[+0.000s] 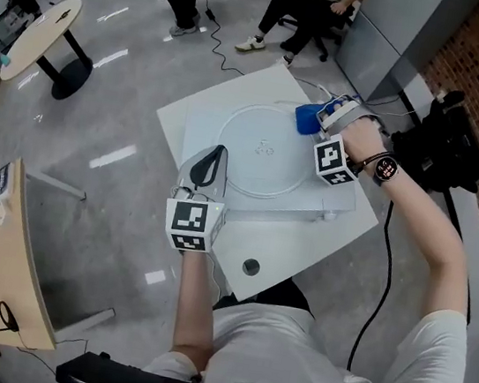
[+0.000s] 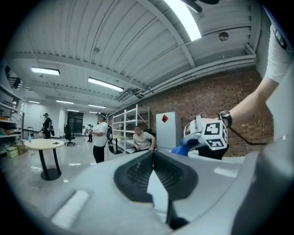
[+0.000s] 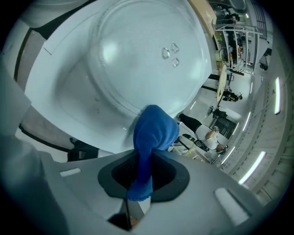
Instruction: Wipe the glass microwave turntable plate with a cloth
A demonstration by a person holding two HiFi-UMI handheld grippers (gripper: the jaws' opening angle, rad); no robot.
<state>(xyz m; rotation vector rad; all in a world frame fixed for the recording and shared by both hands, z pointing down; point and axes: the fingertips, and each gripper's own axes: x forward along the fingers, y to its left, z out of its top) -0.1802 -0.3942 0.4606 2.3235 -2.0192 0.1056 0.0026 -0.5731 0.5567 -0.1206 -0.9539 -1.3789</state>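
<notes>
Right gripper [image 3: 146, 155] pinches a tail of the blue cloth [image 3: 155, 129]. The wad bunches out past the tips and sits at the far-right rim of the plate [image 1: 263, 150]. Whether it presses on the glass is not clear. Left gripper [image 1: 219, 151] has jaws pressed together on nothing and sits just off the plate's near-left rim, not on it. The plate lies flat on the white table [image 1: 204, 120], with bare table all round it. Risks as I judge them: nothing braces the plate, so a firm stroke from the rim inward may spin or slide it across the smooth top. The pinch takes only a narrow strip, so drag on the glass may pull the cloth free. A bunched wad also wipes a thin track and may leave the centre unwiped.
</notes>
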